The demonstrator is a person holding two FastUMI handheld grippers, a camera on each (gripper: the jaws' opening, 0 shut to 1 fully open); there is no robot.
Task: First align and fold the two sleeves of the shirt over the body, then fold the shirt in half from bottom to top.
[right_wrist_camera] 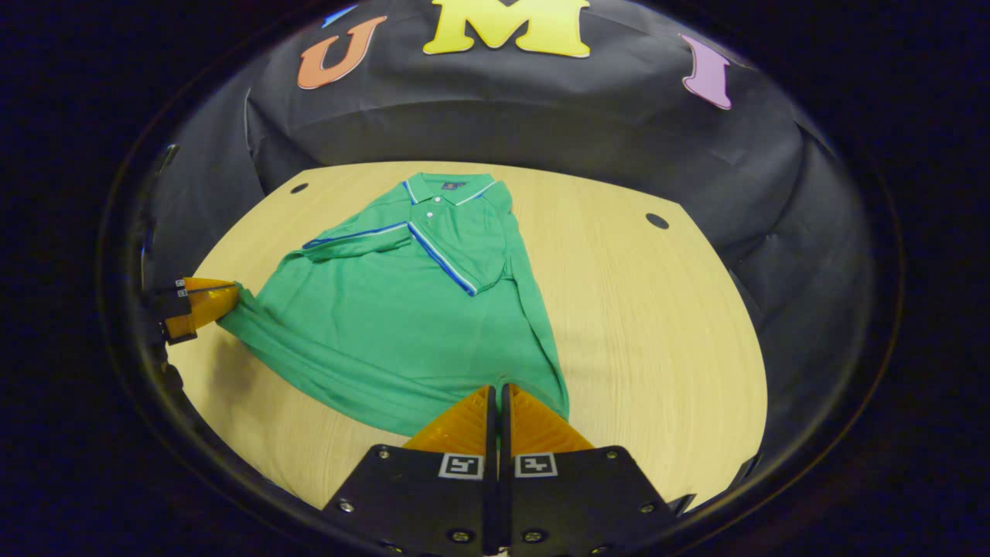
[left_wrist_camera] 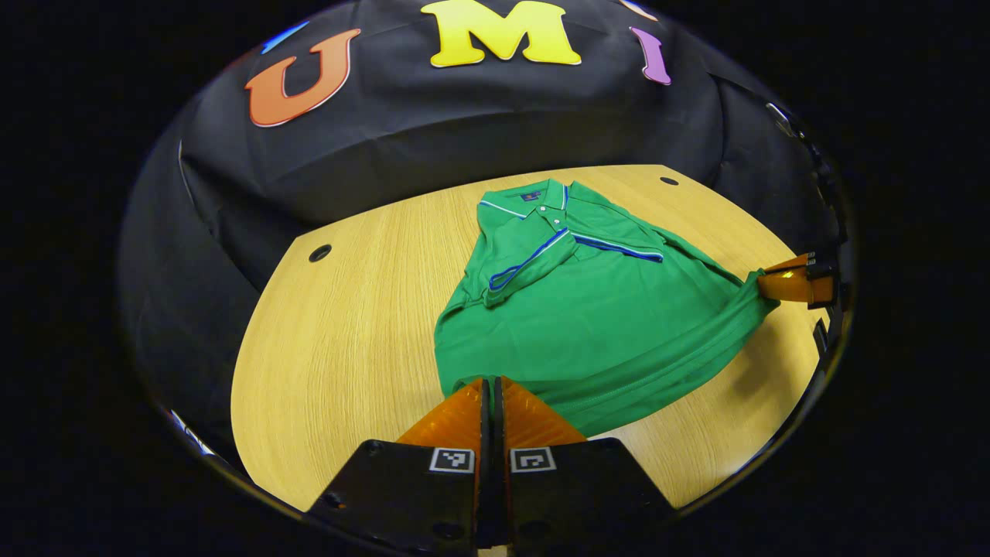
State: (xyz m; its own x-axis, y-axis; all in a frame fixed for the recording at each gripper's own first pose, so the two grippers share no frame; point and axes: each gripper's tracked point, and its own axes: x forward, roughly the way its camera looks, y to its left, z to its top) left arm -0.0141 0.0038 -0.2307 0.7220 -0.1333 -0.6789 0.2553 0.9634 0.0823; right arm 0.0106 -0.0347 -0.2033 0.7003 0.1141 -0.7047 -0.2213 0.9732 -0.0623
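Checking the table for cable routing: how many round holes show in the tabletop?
2. One hole lies near the far left corner of the table, left of the shirt; the other hole lies near the far right corner. The shirt may hide more.

The shirt [right_wrist_camera: 402, 309] collar label looks too small to read.

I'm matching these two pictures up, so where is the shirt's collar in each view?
Left gripper view: the collar sits upper middle, at the shirt's far end.
Right gripper view: the collar sits upper middle, slightly left of centre.
Shared landmark: the sleeves crossed just below the collar.
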